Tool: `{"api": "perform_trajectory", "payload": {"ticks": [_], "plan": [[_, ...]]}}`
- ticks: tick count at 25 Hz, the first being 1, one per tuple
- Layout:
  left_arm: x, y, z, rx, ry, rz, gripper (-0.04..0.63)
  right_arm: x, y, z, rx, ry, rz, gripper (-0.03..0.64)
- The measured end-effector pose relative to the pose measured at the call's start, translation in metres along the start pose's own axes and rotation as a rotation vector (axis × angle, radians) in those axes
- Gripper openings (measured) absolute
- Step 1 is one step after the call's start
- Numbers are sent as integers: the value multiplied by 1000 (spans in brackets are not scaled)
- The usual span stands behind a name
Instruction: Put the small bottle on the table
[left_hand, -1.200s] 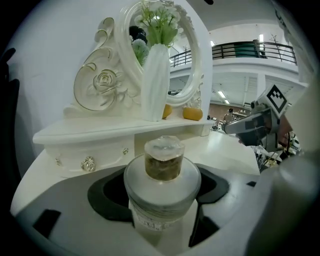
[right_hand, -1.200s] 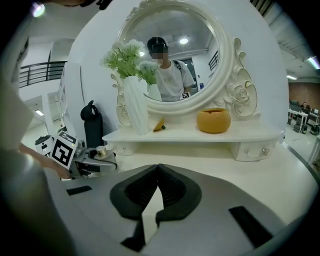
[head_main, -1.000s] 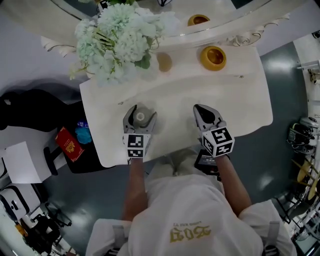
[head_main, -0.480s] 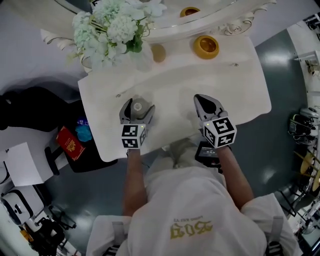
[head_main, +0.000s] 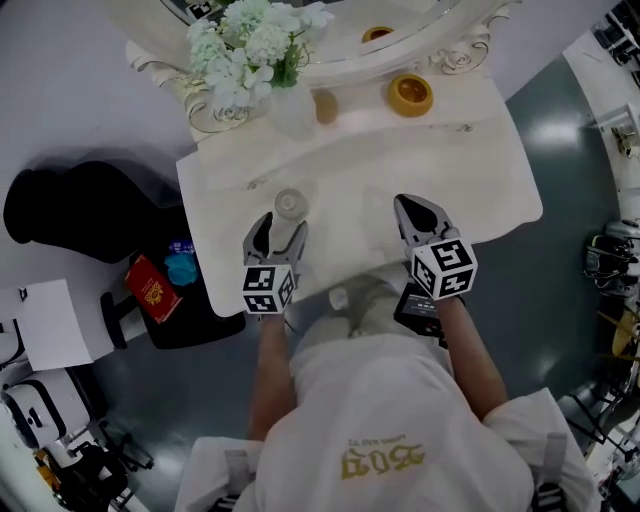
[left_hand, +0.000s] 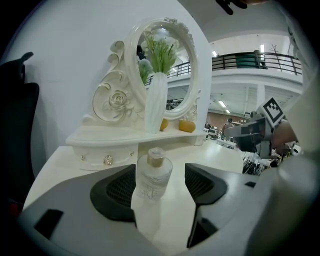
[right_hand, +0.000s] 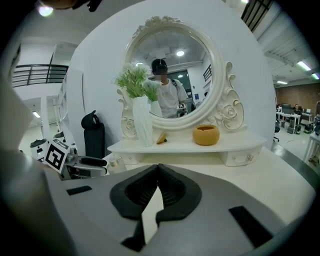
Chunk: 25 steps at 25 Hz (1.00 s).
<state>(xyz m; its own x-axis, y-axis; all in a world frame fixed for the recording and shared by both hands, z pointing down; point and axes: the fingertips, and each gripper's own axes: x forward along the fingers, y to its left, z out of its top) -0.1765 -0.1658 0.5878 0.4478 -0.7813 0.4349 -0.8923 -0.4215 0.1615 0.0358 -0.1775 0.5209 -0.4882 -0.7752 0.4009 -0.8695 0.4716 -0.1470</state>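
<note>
Looking at the head view first: small bottle (head_main: 288, 204) stands upright on the table (head_main: 470, 170), just off the left gripper (head_main: 281, 232) tips. Left gripper view: jaws apart, closing slightly, bottle framed between them and seemingly unsqueezed, so I'd pull straight back. Right gripper view: right gripper (right_hand: 158, 172) pinched together, empty.

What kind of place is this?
Probably a big lab or office hall, not a bedroom: the dressing table, mirror and flowers stand near a balcony railing, with desks beyond.
</note>
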Motion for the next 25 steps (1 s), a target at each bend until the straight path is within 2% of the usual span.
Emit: {"api": "perform_trajectory", "payload": {"ticks": [4,5,7,10,13,16,25], "plan": [[-22,-6,17,-37,-67,2,255,-9,19,8,5,-35,15,12],[-28,-10,24,-58,-88,-7,205,-12,24,11,0,-42,21,12],[-39,-16,37,-79,-128,-22,161,-16,33,15,-18,-54,32,12],[-55,-21,58,-61,-169,-18,103,-23,45,22,-33,-77,41,12],[-67,-18,75,-21,-178,32,20,-27,51,33,-38,-110,45,12],[-75,-20,87,26,-184,57,17,-30,59,42,-61,-134,56,12],[-82,-24,92,-35,-179,22,15,-36,68,48,-82,-150,58,12]]}}
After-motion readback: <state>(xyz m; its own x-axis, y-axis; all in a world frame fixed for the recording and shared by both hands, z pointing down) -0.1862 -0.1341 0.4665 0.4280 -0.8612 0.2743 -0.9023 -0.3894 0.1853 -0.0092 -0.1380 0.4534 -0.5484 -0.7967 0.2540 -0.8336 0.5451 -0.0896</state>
